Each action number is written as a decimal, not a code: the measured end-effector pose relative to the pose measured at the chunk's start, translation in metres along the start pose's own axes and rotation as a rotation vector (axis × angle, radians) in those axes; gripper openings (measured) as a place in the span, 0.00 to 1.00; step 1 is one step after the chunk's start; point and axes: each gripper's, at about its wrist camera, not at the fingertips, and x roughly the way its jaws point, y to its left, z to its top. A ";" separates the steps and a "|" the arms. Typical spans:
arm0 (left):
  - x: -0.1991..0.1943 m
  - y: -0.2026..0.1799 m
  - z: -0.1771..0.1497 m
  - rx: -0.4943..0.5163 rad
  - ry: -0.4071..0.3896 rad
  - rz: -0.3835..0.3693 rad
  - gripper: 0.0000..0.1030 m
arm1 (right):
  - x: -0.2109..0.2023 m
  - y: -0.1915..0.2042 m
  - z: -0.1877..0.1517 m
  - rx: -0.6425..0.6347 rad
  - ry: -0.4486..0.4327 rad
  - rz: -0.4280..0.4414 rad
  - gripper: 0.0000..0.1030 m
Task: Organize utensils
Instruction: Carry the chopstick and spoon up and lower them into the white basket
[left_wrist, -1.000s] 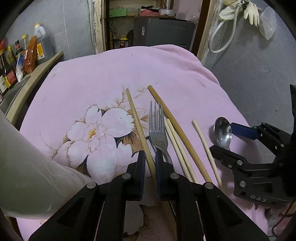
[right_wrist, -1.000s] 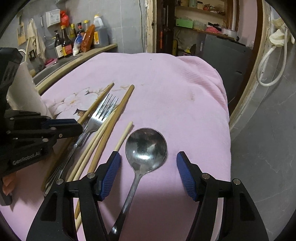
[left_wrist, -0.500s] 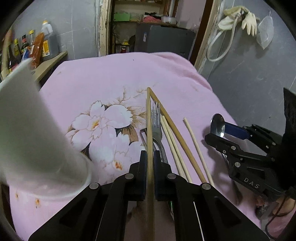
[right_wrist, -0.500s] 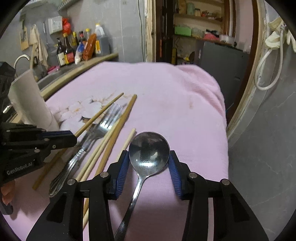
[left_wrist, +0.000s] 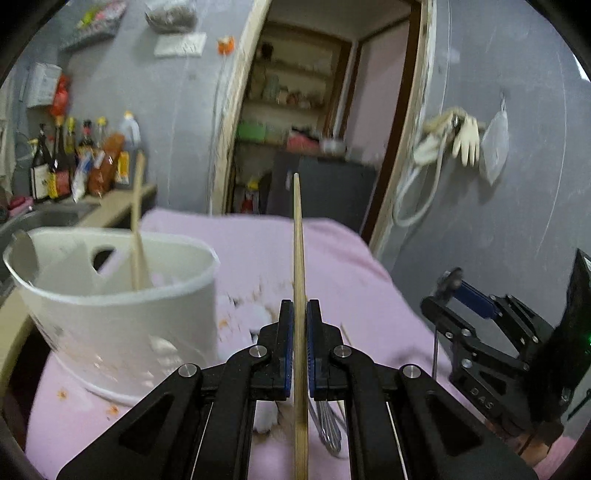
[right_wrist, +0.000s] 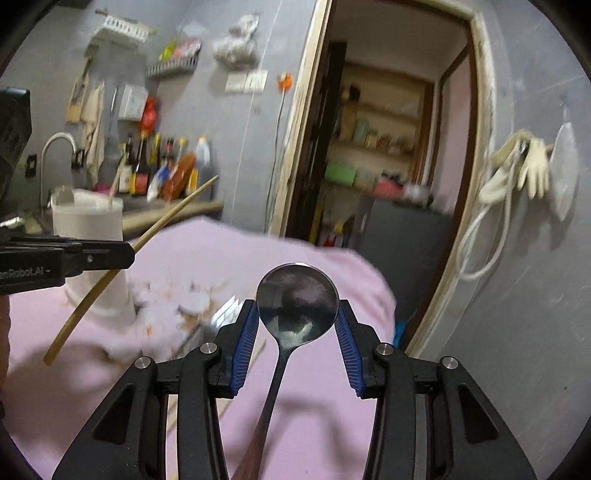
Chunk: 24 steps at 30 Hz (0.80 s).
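Note:
My left gripper is shut on a wooden chopstick that runs straight out between its blue pads, lifted off the pink flowered cloth. A white utensil holder stands just left of it with one chopstick leaning inside. My right gripper is shut on the bowl of a metal spoon, held clear of the cloth with its handle running back under the jaws. In the right wrist view the left gripper, its chopstick and the holder are at the left.
A fork and several loose chopsticks lie on the cloth below the grippers. Bottles line a counter by a sink tap at back left. An open doorway and hanging gloves lie beyond the table's far edge.
The right jaws closed on the spoon bowl. Both grippers rose and tipped up, lifting chopstick and spoon off the cloth. The white holder has come into full view on the left.

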 end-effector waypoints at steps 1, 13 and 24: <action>-0.005 0.002 0.005 -0.002 -0.034 0.004 0.04 | -0.003 0.002 0.006 -0.002 -0.034 -0.009 0.39; -0.066 0.056 0.062 -0.059 -0.314 0.025 0.04 | -0.023 0.040 0.086 -0.026 -0.267 0.054 0.39; -0.097 0.154 0.100 -0.132 -0.504 0.113 0.04 | -0.009 0.096 0.142 0.025 -0.386 0.211 0.39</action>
